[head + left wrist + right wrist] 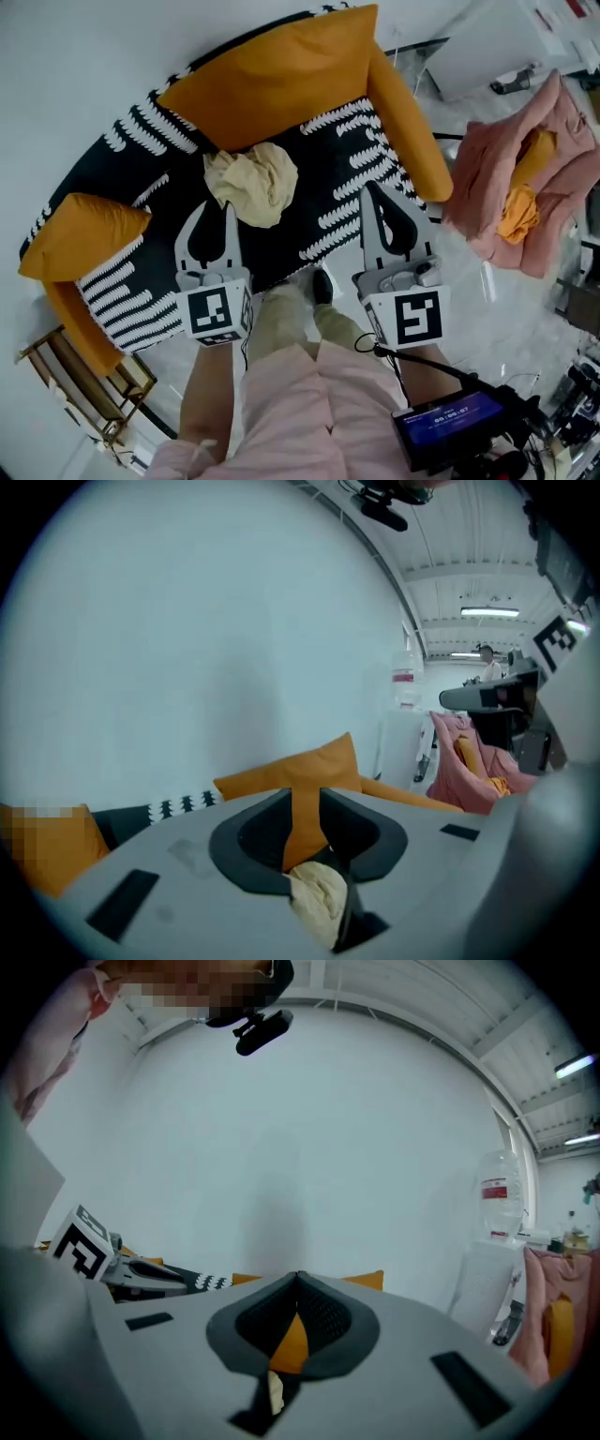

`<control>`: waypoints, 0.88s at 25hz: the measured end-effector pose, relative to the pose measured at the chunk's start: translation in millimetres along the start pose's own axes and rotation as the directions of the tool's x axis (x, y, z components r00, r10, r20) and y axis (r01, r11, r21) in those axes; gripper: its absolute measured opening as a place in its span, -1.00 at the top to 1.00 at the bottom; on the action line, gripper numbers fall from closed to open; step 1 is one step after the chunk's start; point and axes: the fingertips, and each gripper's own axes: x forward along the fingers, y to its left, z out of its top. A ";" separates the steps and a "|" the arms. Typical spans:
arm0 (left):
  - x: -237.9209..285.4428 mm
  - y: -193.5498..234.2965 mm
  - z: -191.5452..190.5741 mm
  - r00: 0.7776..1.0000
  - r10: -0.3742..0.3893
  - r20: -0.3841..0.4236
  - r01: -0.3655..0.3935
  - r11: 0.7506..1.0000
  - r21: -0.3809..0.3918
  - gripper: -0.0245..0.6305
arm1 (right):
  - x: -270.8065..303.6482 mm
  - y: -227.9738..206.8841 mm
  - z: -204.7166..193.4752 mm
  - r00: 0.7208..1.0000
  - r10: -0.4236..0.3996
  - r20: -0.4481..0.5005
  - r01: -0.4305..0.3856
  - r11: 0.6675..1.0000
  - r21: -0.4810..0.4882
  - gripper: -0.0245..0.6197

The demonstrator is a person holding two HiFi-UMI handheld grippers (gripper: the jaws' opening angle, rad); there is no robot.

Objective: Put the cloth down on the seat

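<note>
A crumpled cream cloth [253,183] lies on the sofa's black-and-white patterned seat [333,183], in front of the orange back cushion [272,84]. My left gripper [226,208] hovers at the cloth's near left edge, its jaws slightly apart with nothing between them. In the left gripper view the gap at the left gripper [307,794] shows orange cushion, and the cloth [314,897] appears below it. My right gripper [369,190] is over the seat to the cloth's right, shut and empty; in its own view the right gripper [298,1277] has its tips touching.
An orange cushion [80,234] sits at the sofa's left end and an orange armrest [412,131] at the right. A pink chair [525,187] holding orange fabric stands to the right. A wooden rack [84,384] is at lower left. The person's shoe [322,286] is by the sofa front.
</note>
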 end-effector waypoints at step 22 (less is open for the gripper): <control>-147.9 -72.2 210.8 0.902 0.101 0.420 -0.134 0.990 0.049 0.85 | -92.2 3.3 132.3 0.947 0.070 0.313 -0.040 0.994 -0.099 0.92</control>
